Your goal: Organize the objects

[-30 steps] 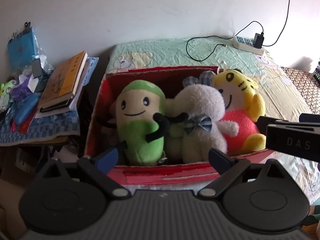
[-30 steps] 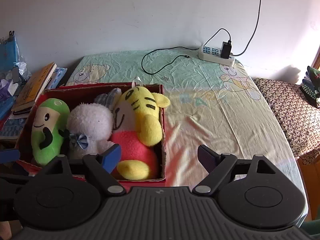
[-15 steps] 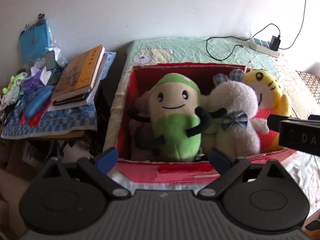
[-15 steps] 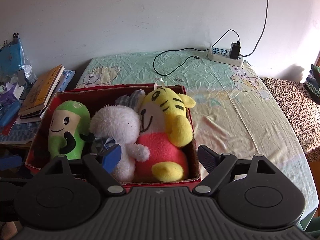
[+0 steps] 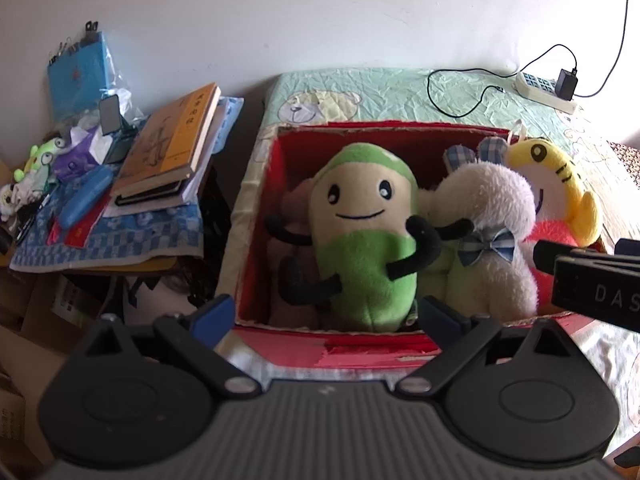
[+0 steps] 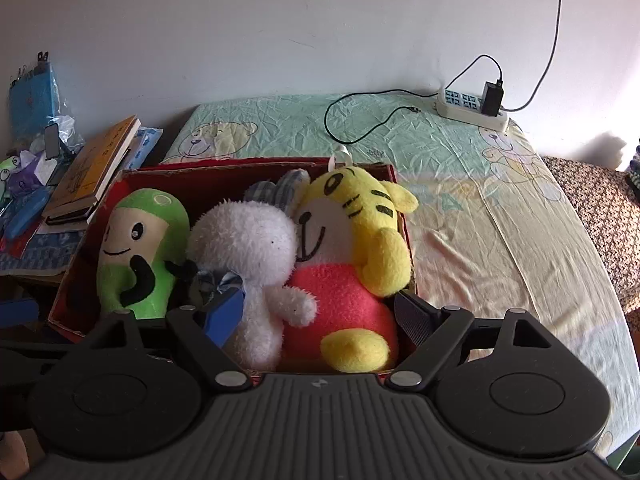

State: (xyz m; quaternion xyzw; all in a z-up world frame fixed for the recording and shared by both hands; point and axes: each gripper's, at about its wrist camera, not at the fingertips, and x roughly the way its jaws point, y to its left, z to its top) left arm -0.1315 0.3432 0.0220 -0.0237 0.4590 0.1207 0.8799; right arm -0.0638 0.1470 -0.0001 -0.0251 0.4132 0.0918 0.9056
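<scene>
In the left wrist view the red box (image 5: 256,216) has slid from frame centre toward the right, so the green plush (image 5: 362,236) now sits mid-frame. In the right wrist view the box has drifted rightward from the left, and the yellow tiger (image 6: 352,248) now lies at centre.

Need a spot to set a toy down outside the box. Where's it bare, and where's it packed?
Bare: the bedsheet right of the red box, and the strip between box and power strip, apart from its black cable. Packed: the box, filled by three plush toys, and the side table under books and clutter.
</scene>
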